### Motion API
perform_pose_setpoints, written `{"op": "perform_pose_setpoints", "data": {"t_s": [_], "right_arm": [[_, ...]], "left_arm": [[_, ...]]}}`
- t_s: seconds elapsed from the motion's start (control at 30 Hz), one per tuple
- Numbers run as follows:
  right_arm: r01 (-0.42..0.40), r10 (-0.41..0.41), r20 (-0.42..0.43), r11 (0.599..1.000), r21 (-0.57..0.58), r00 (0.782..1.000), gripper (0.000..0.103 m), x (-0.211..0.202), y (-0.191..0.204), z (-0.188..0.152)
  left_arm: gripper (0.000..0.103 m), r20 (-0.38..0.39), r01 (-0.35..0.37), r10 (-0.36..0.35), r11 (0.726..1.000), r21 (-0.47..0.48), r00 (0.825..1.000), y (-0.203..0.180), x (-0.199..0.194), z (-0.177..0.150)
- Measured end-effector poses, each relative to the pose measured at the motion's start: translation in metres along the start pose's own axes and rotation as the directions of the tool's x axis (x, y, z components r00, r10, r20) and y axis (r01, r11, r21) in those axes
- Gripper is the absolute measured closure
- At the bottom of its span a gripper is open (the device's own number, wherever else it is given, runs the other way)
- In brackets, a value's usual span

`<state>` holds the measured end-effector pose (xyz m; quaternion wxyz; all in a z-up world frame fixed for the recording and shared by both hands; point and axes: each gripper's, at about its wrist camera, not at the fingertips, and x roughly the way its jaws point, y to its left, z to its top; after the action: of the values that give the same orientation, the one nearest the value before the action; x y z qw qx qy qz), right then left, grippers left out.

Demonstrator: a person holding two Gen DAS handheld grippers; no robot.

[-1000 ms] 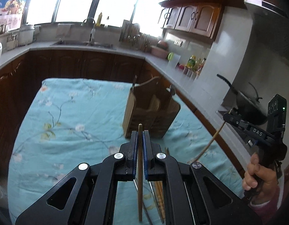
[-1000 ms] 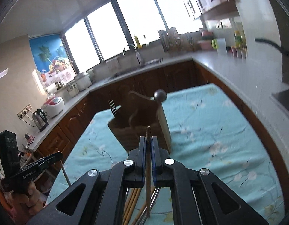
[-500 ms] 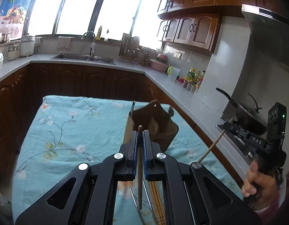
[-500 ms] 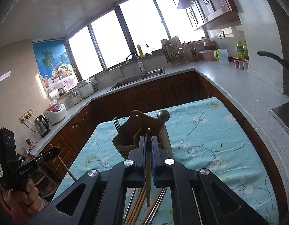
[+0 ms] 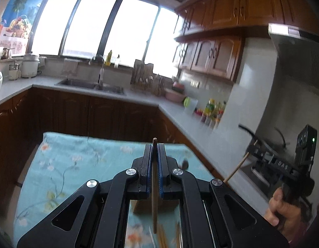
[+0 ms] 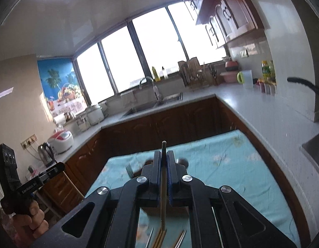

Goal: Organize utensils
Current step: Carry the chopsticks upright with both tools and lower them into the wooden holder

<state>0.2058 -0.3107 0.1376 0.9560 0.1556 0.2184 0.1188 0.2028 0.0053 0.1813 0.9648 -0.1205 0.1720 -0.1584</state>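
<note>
Each gripper was clamped on a single wooden chopstick: the left gripper (image 5: pixel 153 159) on one chopstick (image 5: pixel 154 196), the right gripper (image 6: pixel 164 165) on another chopstick (image 6: pixel 163 194), both raised above the floral tablecloth (image 5: pixel 72 165). Judging by this, the carrying step was in hand; next each chopstick needed lowering into the wooden utensil holder (image 6: pixel 145 165), just beyond the right gripper. More chopsticks (image 6: pixel 159 238) lay on the near cloth, and grey kitchen counters (image 6: pixel 262 111) lined the far and right sides.

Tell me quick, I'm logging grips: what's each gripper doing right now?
Left gripper: closed on a wooden chopstick.
Right gripper: closed on another chopstick.
</note>
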Motion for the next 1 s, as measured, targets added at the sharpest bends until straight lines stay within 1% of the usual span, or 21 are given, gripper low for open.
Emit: {"op": "perform_pose_setpoints", "data": {"t_s": [0.2,0.3,0.37,0.47,0.57,0.63,0.73,0.83,0.9,0.93,1.0], "right_arm": [[0.016,-0.017,0.069,1.0,0.01,0.997,0.098,0.019,-0.003,0.028],[0.017,-0.019,0.078,1.0,0.022,0.997,0.098,0.036,-0.006,0.035],[0.029,-0.031,0.078,0.999,0.022,0.996,0.098,0.048,-0.008,0.035],[0.028,-0.03,0.078,0.999,0.03,0.997,0.098,0.064,-0.011,0.027],[0.025,-0.027,0.059,0.999,0.048,0.998,0.098,0.082,-0.018,0.01],[0.031,-0.034,0.046,0.998,0.053,0.998,0.098,0.09,-0.021,0.001],[0.044,-0.045,0.025,0.997,0.058,0.999,0.098,0.104,-0.027,-0.017],[0.046,-0.045,-0.009,0.997,0.068,0.999,0.098,0.115,-0.032,-0.03],[0.046,-0.044,-0.034,0.997,0.067,0.998,0.098,0.121,-0.035,-0.035],[0.032,-0.03,-0.031,0.997,0.066,0.999,0.098,0.122,-0.035,-0.038],[0.033,-0.031,-0.043,0.998,0.046,0.999,0.098,0.123,-0.031,-0.037]], "left_arm": [[0.099,0.059,-0.024,0.026,0.999,-0.034,0.998,0.004,0.027,0.029],[0.099,0.08,-0.046,0.05,0.998,-0.05,0.996,0.007,0.043,0.035],[0.099,0.088,-0.075,0.08,0.995,-0.06,0.993,0.011,0.057,0.035],[0.099,0.077,-0.093,0.101,0.991,-0.094,0.992,0.019,0.074,0.025],[0.099,0.07,-0.105,0.115,0.986,-0.13,0.991,0.028,0.089,0.011],[0.099,0.064,-0.116,0.126,0.984,-0.139,0.99,0.031,0.096,0.001],[0.099,0.053,-0.137,0.145,0.981,-0.136,0.988,0.034,0.106,-0.016],[0.099,0.013,-0.14,0.143,0.981,-0.133,0.99,0.035,0.12,-0.03],[0.099,-0.011,-0.134,0.133,0.983,-0.126,0.991,0.036,0.126,-0.037],[0.098,-0.023,-0.133,0.131,0.984,-0.12,0.991,0.036,0.129,-0.039],[0.098,-0.044,-0.135,0.131,0.985,-0.107,0.99,0.035,0.133,-0.044]]}}
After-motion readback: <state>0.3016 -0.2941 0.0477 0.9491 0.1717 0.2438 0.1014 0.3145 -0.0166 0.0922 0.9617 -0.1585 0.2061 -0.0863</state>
